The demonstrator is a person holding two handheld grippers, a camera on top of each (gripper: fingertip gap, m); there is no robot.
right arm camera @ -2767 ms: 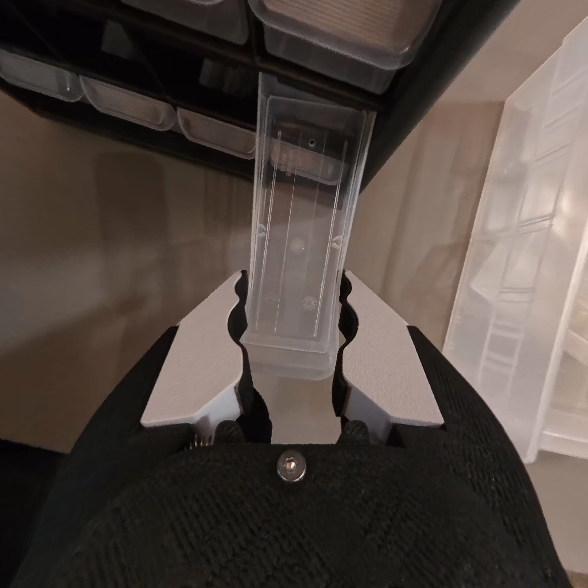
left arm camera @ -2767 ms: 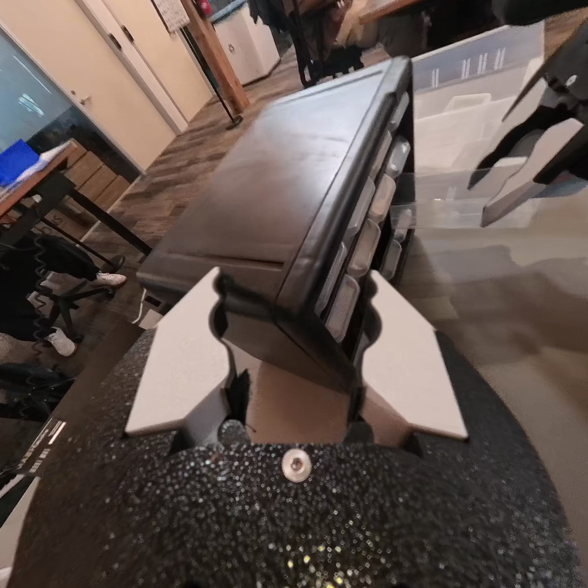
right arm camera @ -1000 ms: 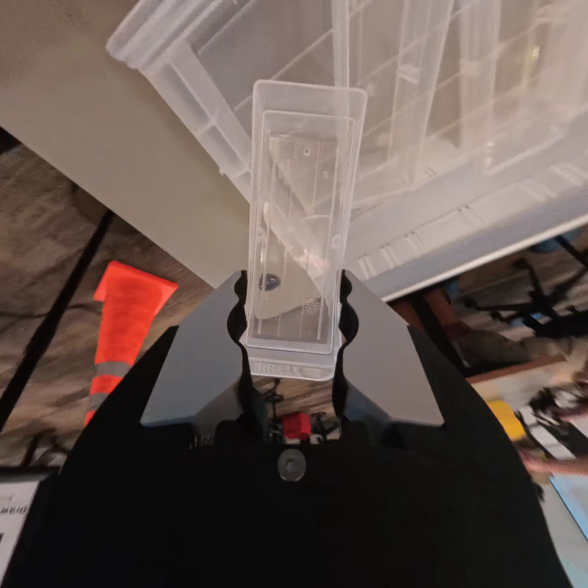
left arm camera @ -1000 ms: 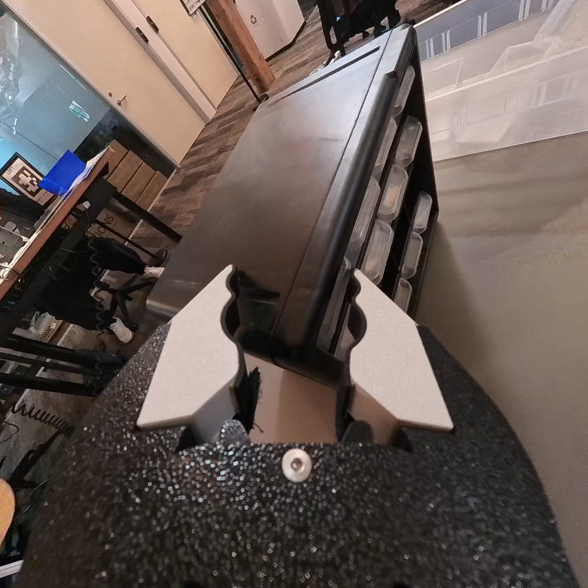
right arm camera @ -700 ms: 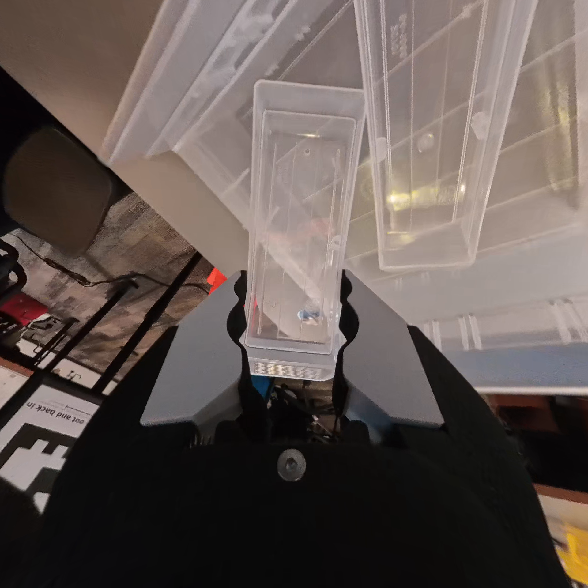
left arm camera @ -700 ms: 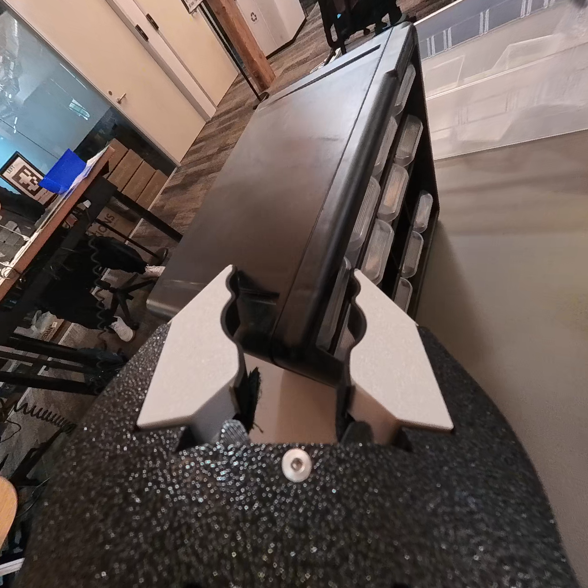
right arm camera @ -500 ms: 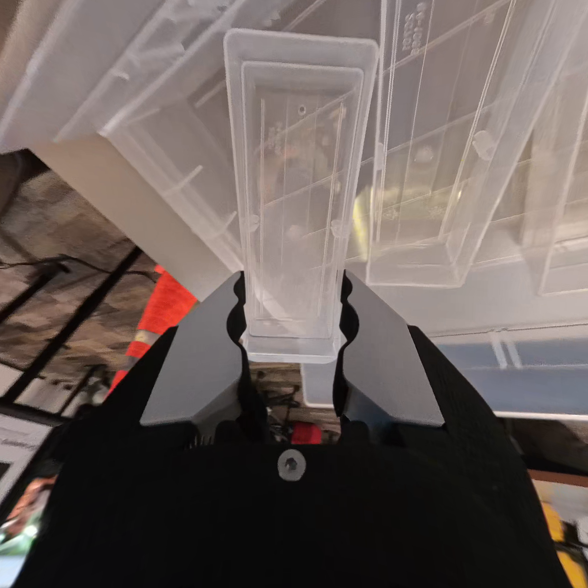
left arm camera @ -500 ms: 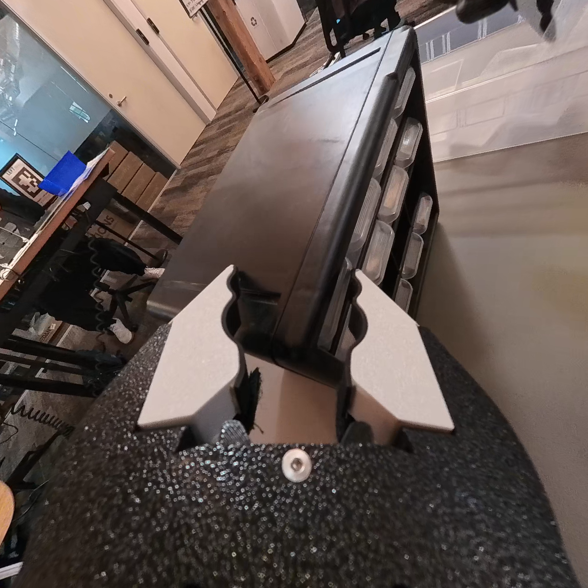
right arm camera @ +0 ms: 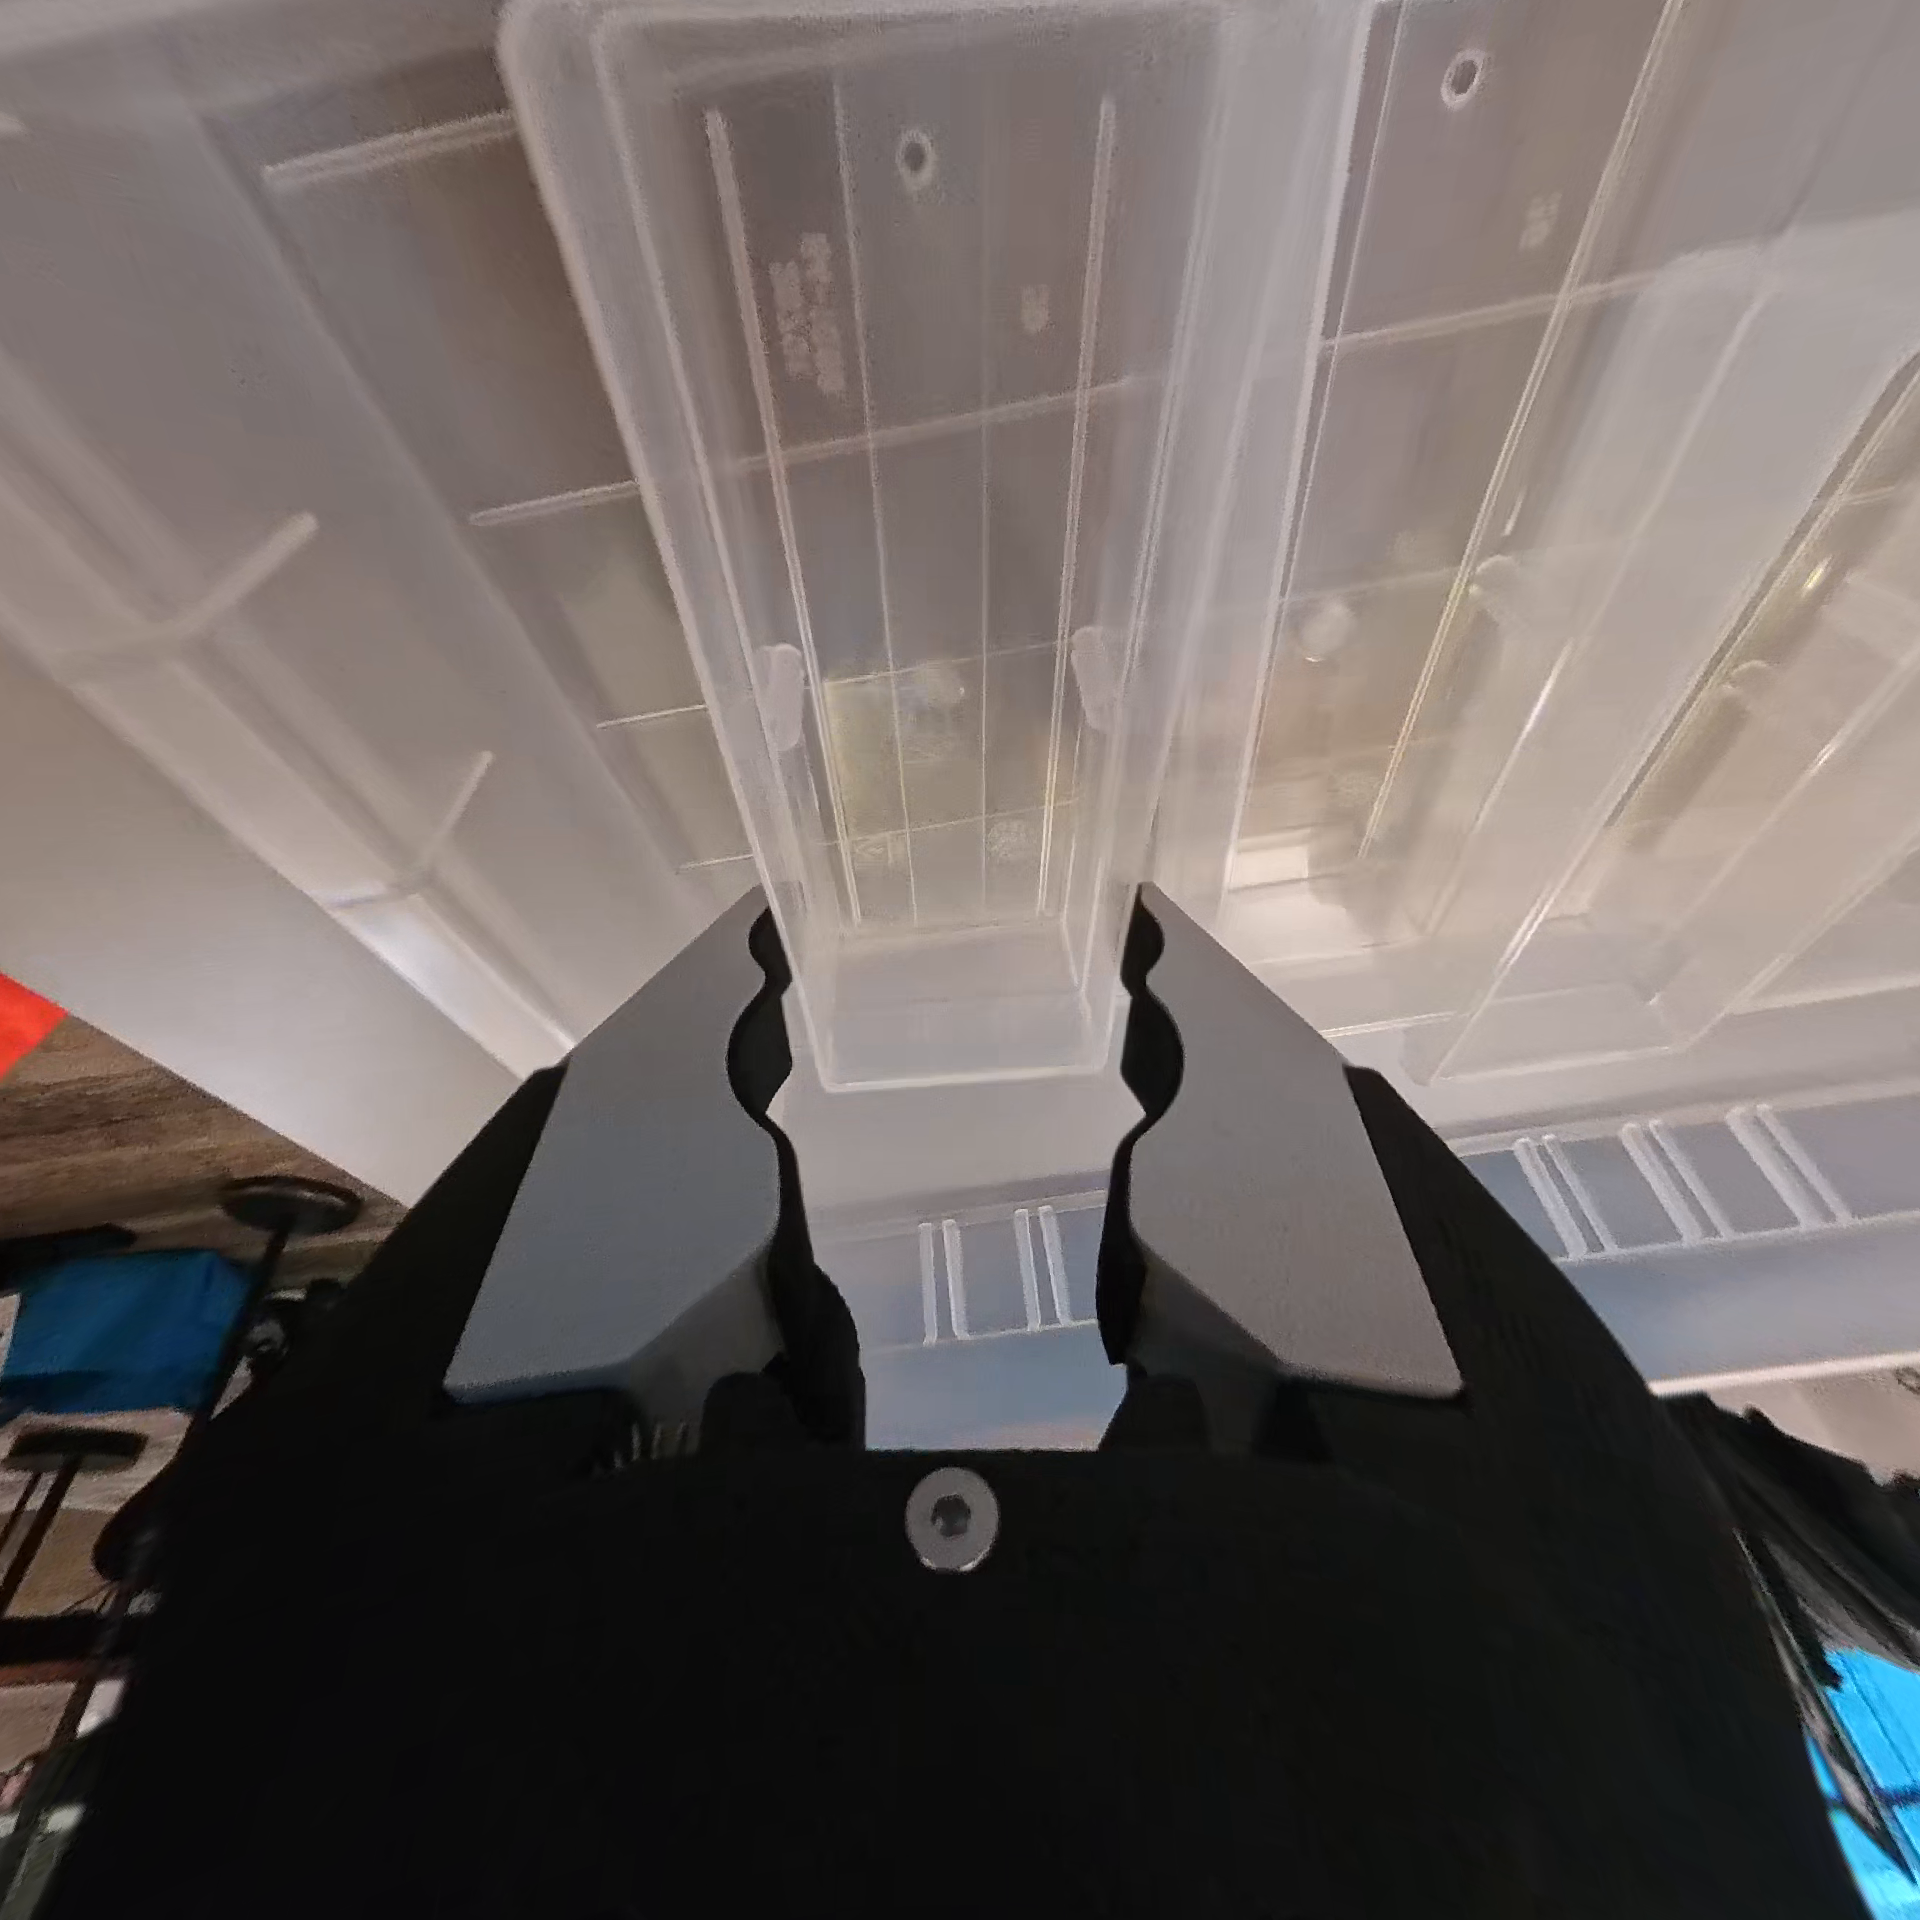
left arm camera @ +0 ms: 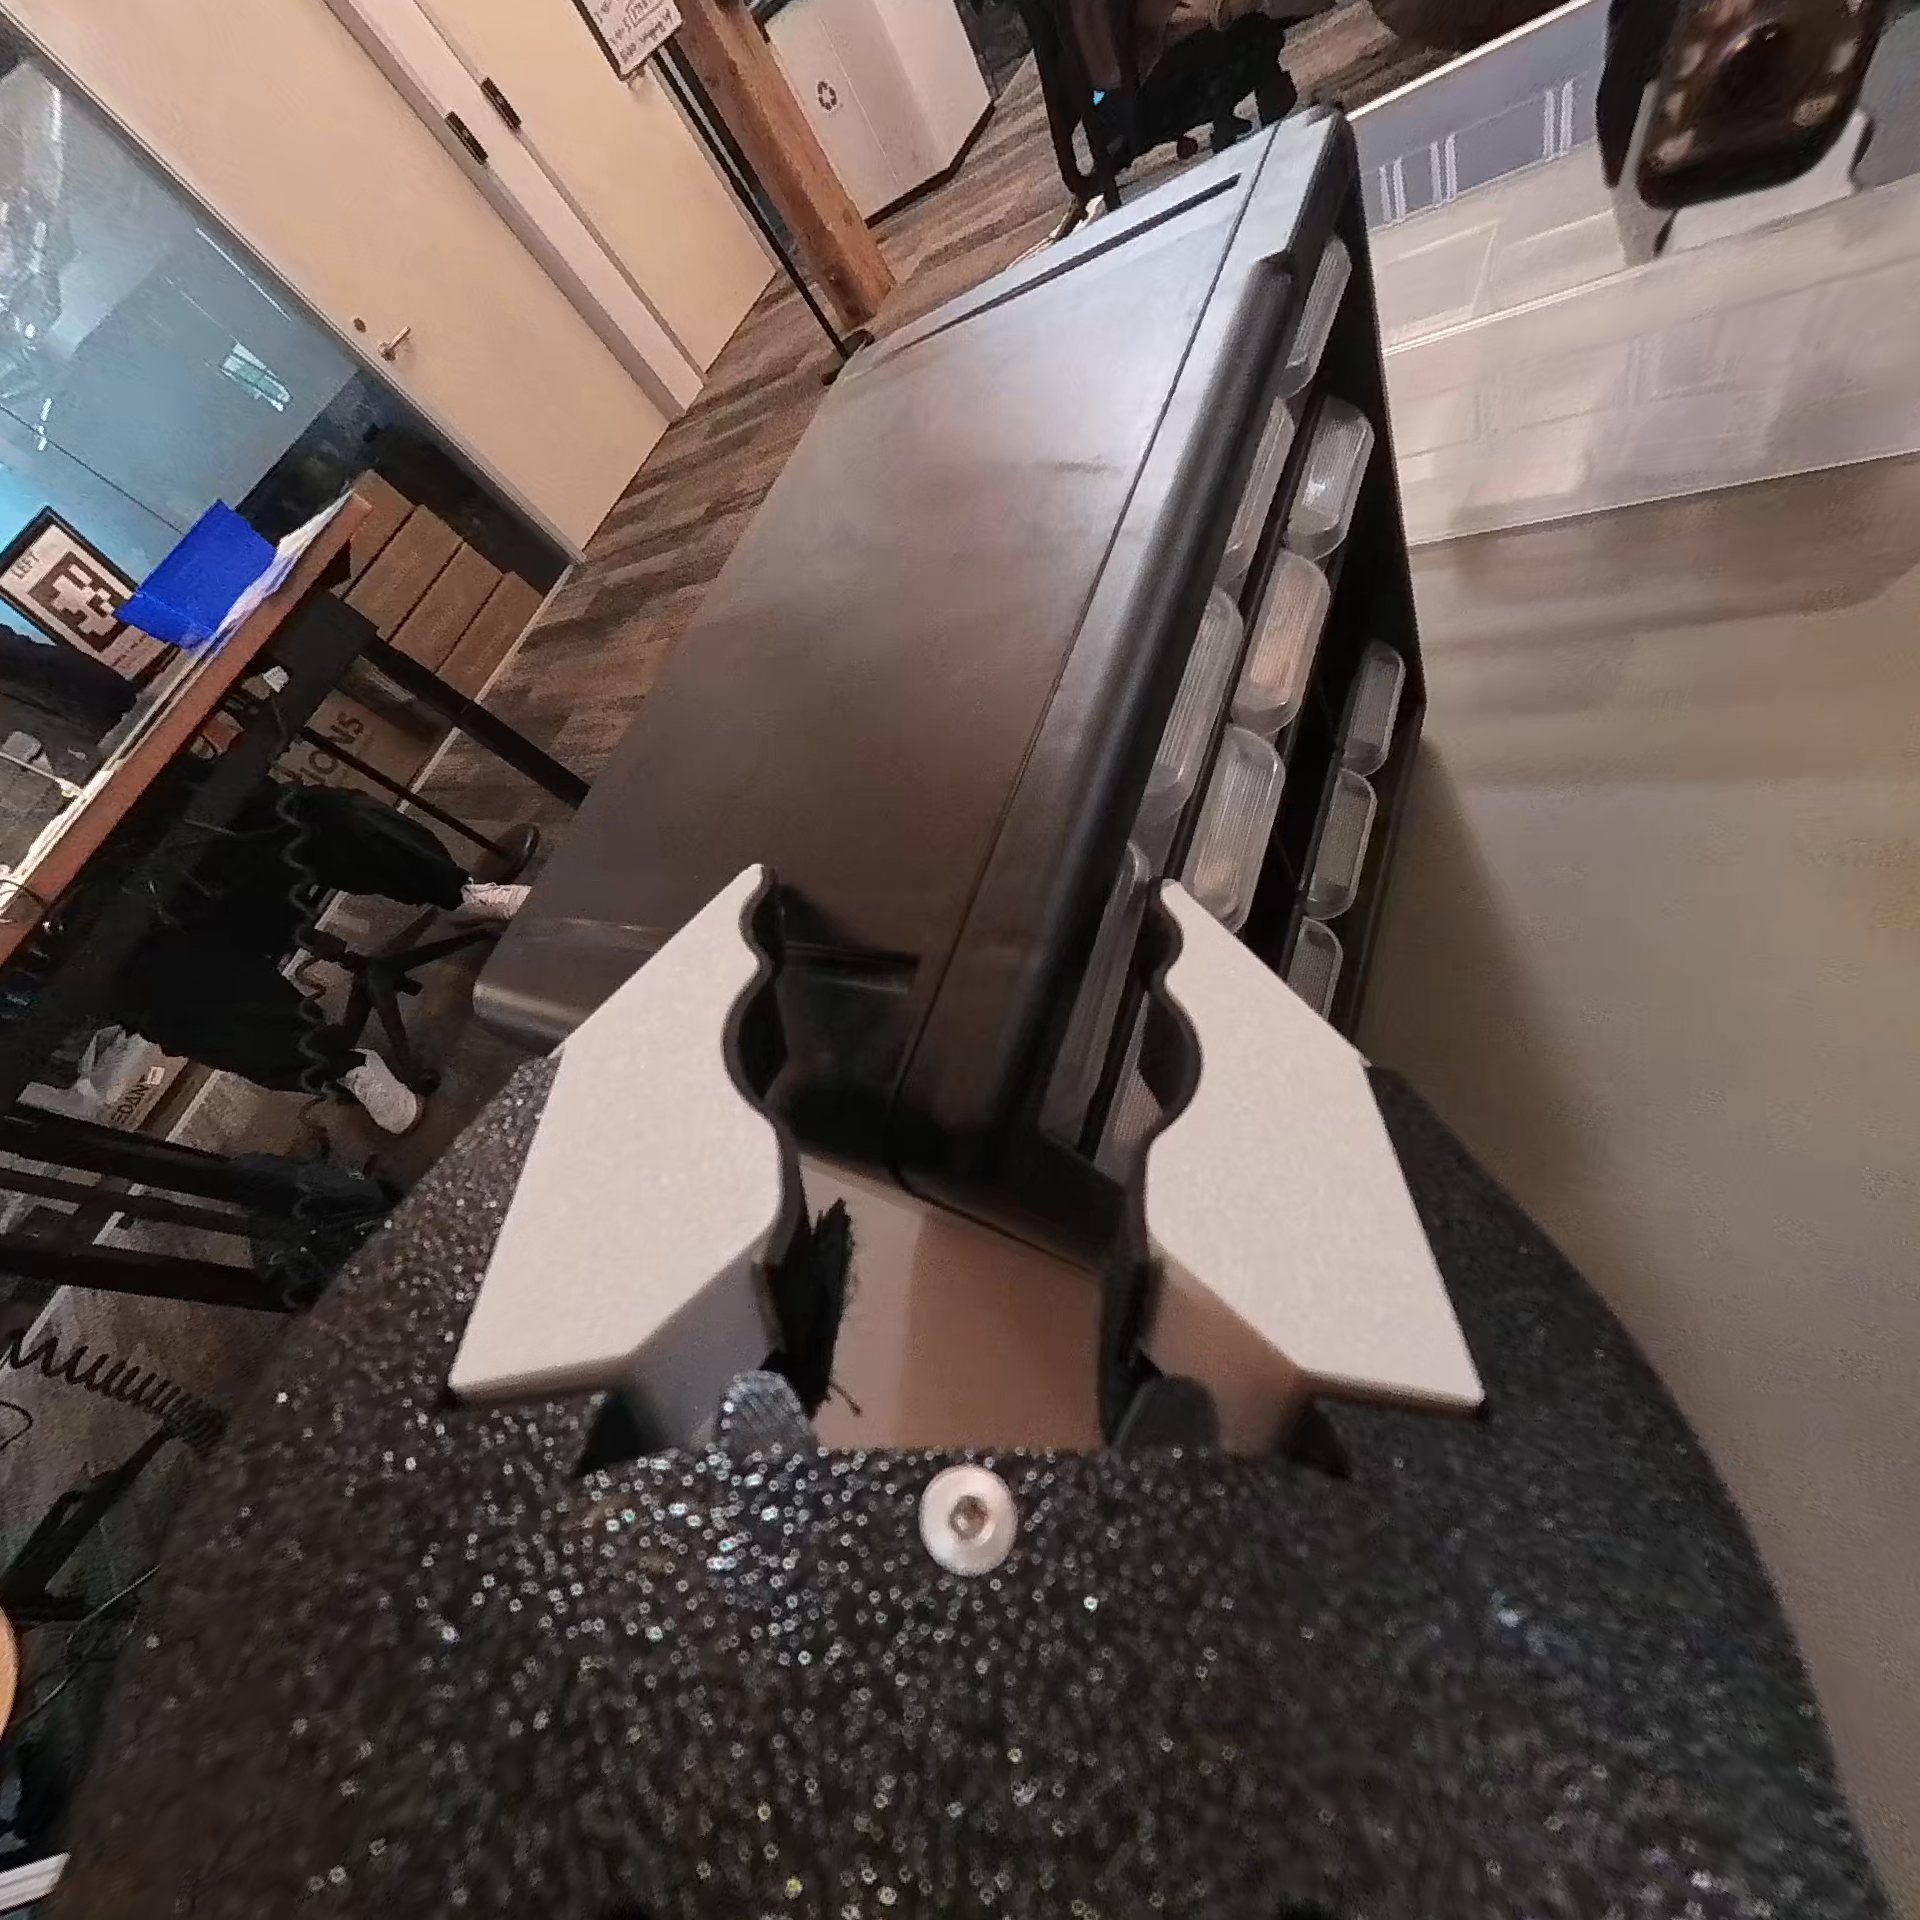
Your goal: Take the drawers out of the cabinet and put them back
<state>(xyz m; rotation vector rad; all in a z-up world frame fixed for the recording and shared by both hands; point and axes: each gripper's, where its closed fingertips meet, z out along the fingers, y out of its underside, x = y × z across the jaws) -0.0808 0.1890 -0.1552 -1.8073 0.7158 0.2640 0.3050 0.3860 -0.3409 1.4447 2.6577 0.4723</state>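
The black cabinet (left arm camera: 935, 571) lies close in the left wrist view, with rows of clear drawers (left arm camera: 1283, 644) in its front. My left gripper (left arm camera: 961, 904) is shut on the cabinet's near top front edge. In the right wrist view a clear empty drawer (right arm camera: 935, 520) lies in the clear plastic bin (right arm camera: 260, 520), beside two other loose drawers (right arm camera: 1403, 623). My right gripper (right arm camera: 951, 899) is open, with a thin gap at each finger. The drawer's near end sits between its fingertips. The right gripper's body also shows in the left wrist view (left arm camera: 1745, 104), over the bin (left arm camera: 1662, 343).
The beige table (left arm camera: 1662, 1039) runs to the right of the cabinet. A desk with a blue folder (left arm camera: 197, 592) and an office chair (left arm camera: 312, 935) stand at the left on the floor. An orange cone's edge (right arm camera: 21, 1013) shows below the table.
My right gripper pulled the drawer out of the cabinet, carried it over to the bin, lowered it in and opened. The drawer slid forward out of the fingers. The left gripper stayed on the cabinet.
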